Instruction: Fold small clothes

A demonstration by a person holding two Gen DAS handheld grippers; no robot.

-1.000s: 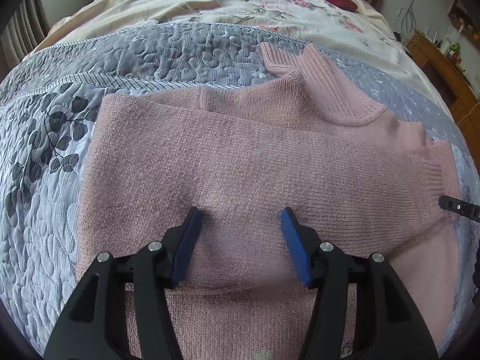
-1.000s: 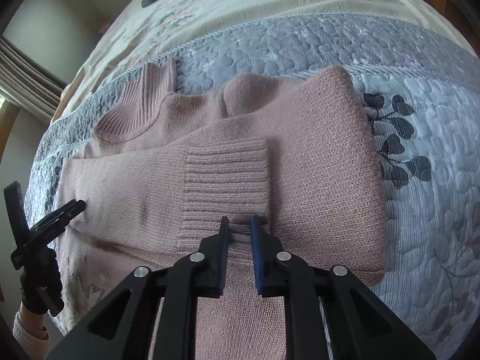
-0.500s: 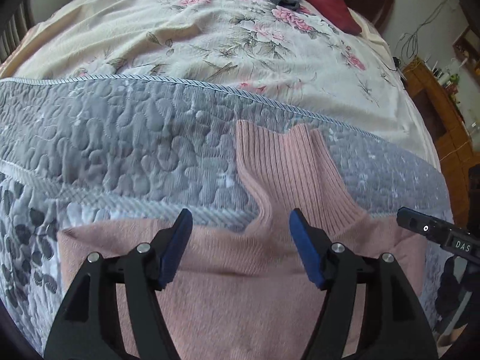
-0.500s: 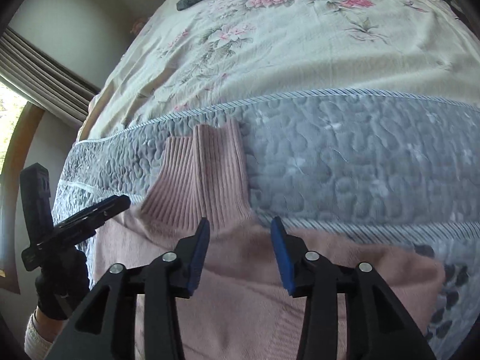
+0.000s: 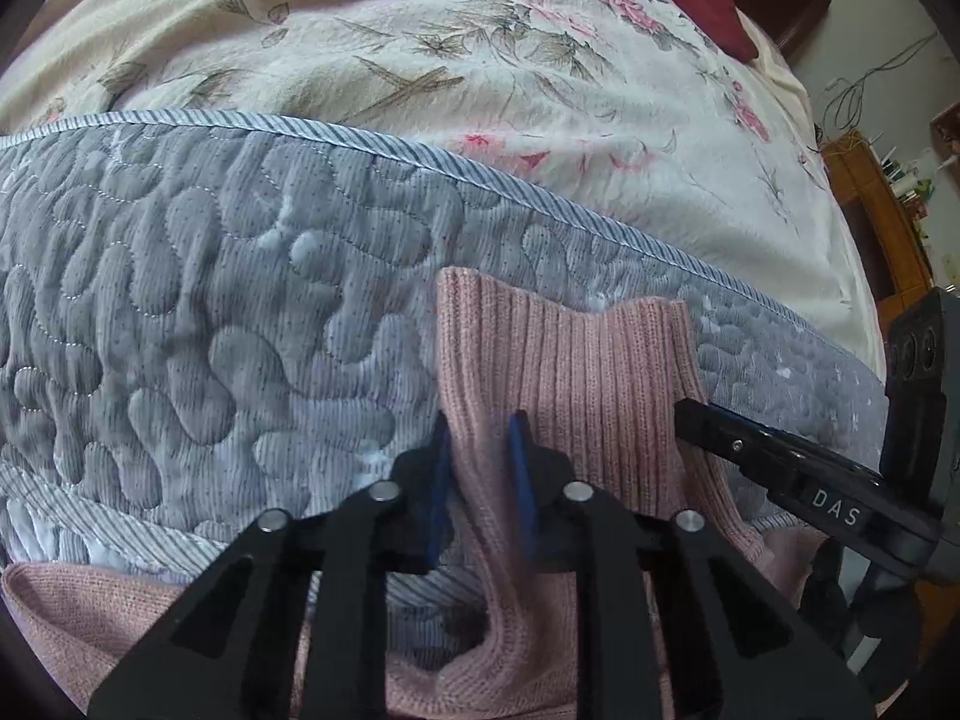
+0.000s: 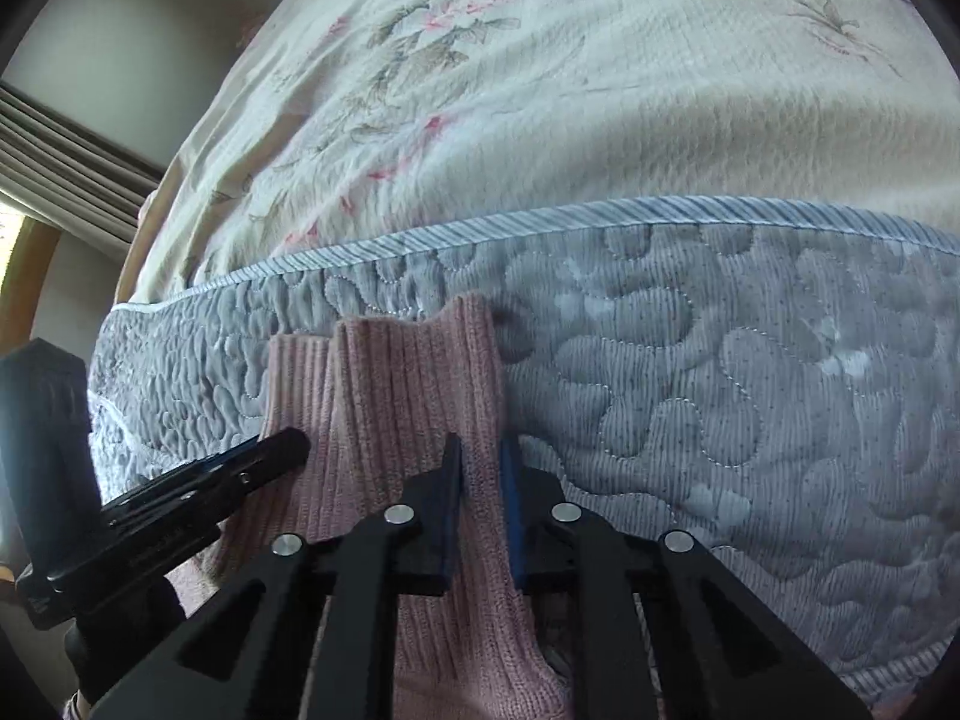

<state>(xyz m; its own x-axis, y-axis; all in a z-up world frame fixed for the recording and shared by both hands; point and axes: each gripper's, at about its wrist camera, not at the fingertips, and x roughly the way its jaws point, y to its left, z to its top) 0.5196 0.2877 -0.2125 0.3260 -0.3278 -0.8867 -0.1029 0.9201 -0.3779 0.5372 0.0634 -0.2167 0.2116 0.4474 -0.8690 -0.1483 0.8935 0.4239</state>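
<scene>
Left hand-held gripper [image 5: 480,438] we hold clenched on the ribbed collar [image 5: 576,372] of the pink sweater [image 5: 90,612], its blue pads pinching the collar's left edge with the knit bunched between them. Right hand-held gripper [image 6: 483,462] we hold clenched likewise on the collar's right edge, a fold of the ribbing caught between its pads. In the left wrist view the right tool's black finger comes in at the collar's right side, touching the knit; in the right wrist view the left tool comes in at the collar's left side.

We see the collar standing up from the grey quilted blanket [image 5: 210,312], its open top edge pointing away from us, toward the striped piping [image 6: 600,222] that borders the blanket beyond the collar. Past that piping lies the cream floral bedspread [image 5: 420,48]. The sweater's body lies nearer to us than the collar, on the blanket, mostly hidden under both tools. Well beyond the collar, a dark red cushion [image 5: 702,6] rests at the far end of the bed
</scene>
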